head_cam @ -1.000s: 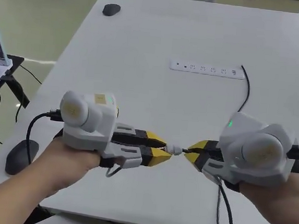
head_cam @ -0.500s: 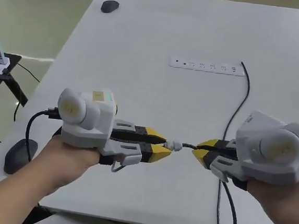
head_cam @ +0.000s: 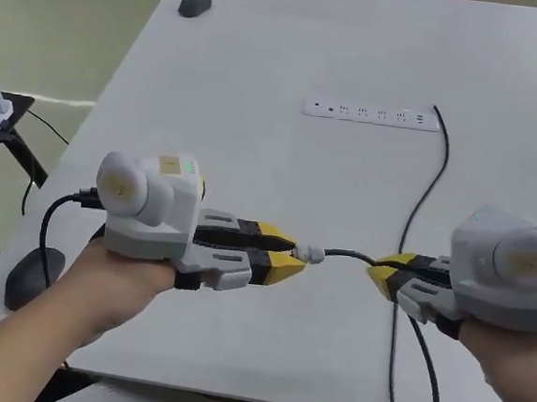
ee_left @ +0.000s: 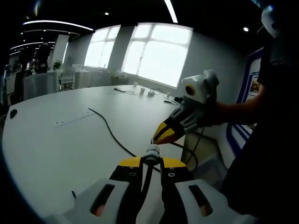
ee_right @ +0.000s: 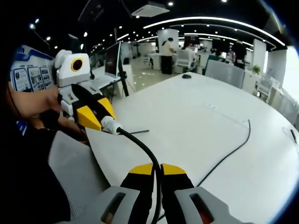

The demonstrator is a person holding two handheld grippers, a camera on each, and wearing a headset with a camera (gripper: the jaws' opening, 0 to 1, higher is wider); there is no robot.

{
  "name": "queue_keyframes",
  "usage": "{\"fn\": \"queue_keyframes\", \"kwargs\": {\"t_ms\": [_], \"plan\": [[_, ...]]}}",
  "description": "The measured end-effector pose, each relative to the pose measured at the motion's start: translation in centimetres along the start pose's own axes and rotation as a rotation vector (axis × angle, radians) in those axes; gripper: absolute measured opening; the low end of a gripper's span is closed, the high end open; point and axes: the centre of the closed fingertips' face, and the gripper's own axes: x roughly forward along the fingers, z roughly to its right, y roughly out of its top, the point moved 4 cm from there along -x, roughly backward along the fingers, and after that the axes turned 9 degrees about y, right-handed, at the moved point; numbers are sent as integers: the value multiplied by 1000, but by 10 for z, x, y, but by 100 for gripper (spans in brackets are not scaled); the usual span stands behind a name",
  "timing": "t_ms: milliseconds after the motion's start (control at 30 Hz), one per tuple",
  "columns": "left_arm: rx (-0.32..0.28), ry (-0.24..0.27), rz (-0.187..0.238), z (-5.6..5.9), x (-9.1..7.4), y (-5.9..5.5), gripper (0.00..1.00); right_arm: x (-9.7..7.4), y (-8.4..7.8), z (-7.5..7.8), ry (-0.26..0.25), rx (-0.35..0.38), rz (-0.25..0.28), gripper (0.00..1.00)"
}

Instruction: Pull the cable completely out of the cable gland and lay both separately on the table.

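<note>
Two grips above the table (head_cam: 257, 115)
My left gripper (head_cam: 294, 256) clamps the white cable gland (head_cam: 311, 255); my right gripper (head_cam: 380, 270) pinches the black cable (head_cam: 348, 255).

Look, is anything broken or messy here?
Nothing stands out. The left gripper holds the small white plastic cable gland and the right gripper holds the thin black cable, which runs between them unbroken above the white table. Nothing is spilled.
</note>
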Motion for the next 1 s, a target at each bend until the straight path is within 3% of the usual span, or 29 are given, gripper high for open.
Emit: {"fn": "queue_keyframes", "kwargs": {"t_ms": [233, 467, 567, 667, 867, 1000], "plan": [[-5, -11, 0, 3, 4, -1, 14, 0, -10, 7, -24, 90, 6, 0], [-8, -19, 3, 3, 4, 0, 13, -2, -12, 12, -45, 134, 15, 0], [-21, -14, 16, -2, 2, 2, 13, -4, -4, 7, 21, 223, 69, 0], [-29, -13, 21, -4, 2, 3, 13, -6, -2, 8, 3, 176, 54, 0], [-27, -15, 21, -3, 1, 3, 13, -5, -2, 6, 9, 153, 52, 0], [-24, -26, 19, -1, 0, 3, 13, -5, 6, -8, 88, 71, 82, 0]]}}
